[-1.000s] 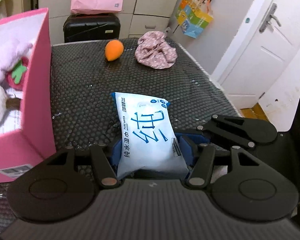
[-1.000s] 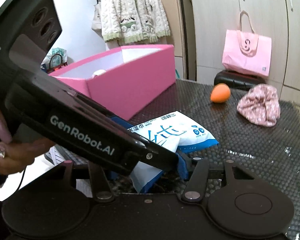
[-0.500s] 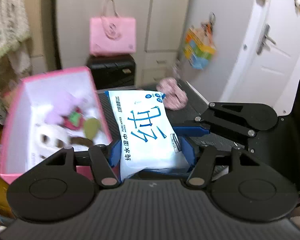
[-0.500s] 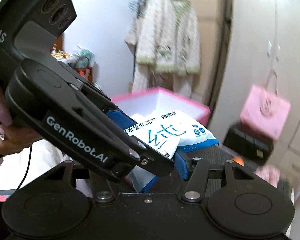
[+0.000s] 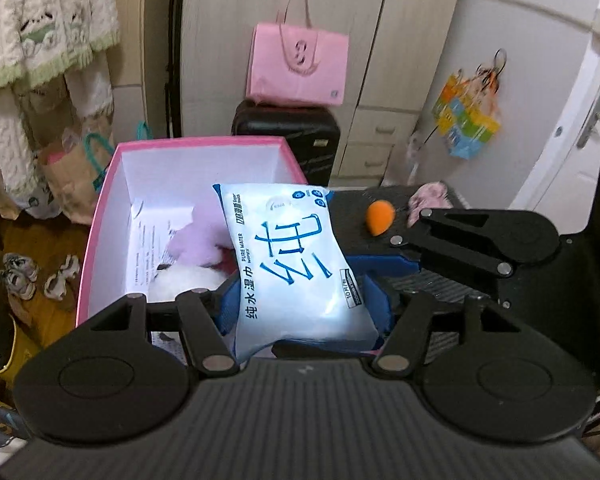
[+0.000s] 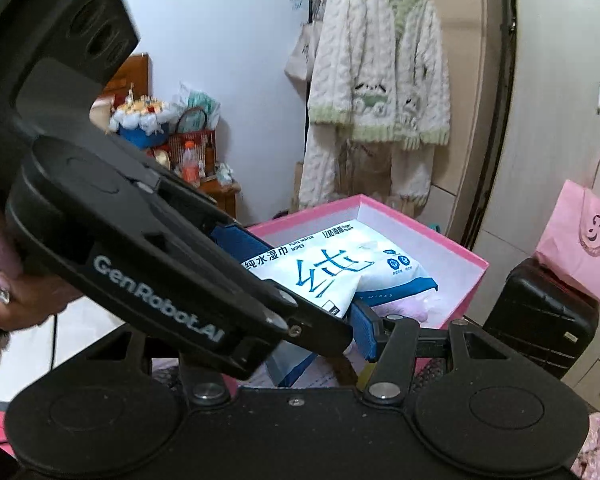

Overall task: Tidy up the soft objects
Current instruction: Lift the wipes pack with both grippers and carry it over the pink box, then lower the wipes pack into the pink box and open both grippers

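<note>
Above the near right part of the open pink box (image 5: 100, 216), the wipes pack (image 5: 296, 268) hangs pinched in the left claw (image 5: 304, 308) (blue pads on both sides). The right claw (image 6: 320, 344) sits close alongside; its grip cannot be told. Far right on the desk (image 5: 352, 208) lie an orange ball (image 5: 379, 217) and a pink cloth (image 5: 430, 196).

Even indoor light, fisheye-bent edges, bg slightly blurred

Wipes pack (image 6: 332, 272): white-blue, clamped in the left gripper (image 6: 324, 304) crossing ahead of my jaws, above pink box (image 6: 452, 280). Behind: cream cardigan (image 6: 380, 92), pink bag (image 6: 584, 248), black suitcase (image 6: 536, 320).
</note>
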The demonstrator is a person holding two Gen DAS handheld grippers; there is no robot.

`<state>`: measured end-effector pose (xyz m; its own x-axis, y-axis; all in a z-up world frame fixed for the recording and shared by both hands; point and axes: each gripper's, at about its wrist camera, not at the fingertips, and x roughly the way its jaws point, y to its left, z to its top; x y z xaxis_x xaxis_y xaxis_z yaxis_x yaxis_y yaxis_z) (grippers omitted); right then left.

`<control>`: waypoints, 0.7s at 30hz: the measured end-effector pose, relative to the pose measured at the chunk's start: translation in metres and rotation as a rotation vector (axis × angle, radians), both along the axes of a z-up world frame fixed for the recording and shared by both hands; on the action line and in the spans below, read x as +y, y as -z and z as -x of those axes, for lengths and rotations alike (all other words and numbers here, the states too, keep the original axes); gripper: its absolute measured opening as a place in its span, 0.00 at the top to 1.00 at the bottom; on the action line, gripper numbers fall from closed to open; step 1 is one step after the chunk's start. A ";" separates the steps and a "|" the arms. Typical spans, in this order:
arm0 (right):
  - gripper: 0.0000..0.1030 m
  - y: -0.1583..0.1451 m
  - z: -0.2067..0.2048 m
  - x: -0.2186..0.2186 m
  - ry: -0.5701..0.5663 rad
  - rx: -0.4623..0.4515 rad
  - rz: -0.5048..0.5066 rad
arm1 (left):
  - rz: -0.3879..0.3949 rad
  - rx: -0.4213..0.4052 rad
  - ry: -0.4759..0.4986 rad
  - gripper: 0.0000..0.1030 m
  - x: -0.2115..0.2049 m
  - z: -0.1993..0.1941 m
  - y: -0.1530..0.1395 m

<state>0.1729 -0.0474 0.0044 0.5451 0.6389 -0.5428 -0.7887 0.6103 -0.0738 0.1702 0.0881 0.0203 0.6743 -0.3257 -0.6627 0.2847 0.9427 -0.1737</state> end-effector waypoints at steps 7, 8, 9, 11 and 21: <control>0.40 0.020 -0.026 0.015 -0.010 0.096 0.043 | 0.037 0.087 0.005 0.41 0.018 -0.019 0.028; 0.40 0.021 -0.027 0.017 -0.012 0.094 0.059 | 0.037 0.091 0.005 0.41 0.019 -0.019 0.031; 0.40 0.023 -0.026 0.020 -0.019 0.084 0.088 | 0.032 0.097 0.010 0.40 0.019 -0.020 0.035; 0.40 0.025 -0.023 0.027 -0.028 0.050 0.146 | 0.017 0.096 0.005 0.39 0.020 -0.018 0.038; 0.31 0.007 -0.011 0.015 0.009 0.037 0.185 | -0.016 0.032 -0.021 0.30 0.036 0.003 0.015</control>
<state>0.1840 -0.0327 -0.0027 0.5284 0.5215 -0.6700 -0.7873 0.5964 -0.1567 0.1672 0.1239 0.0050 0.6594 -0.3008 -0.6890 0.2591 0.9512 -0.1673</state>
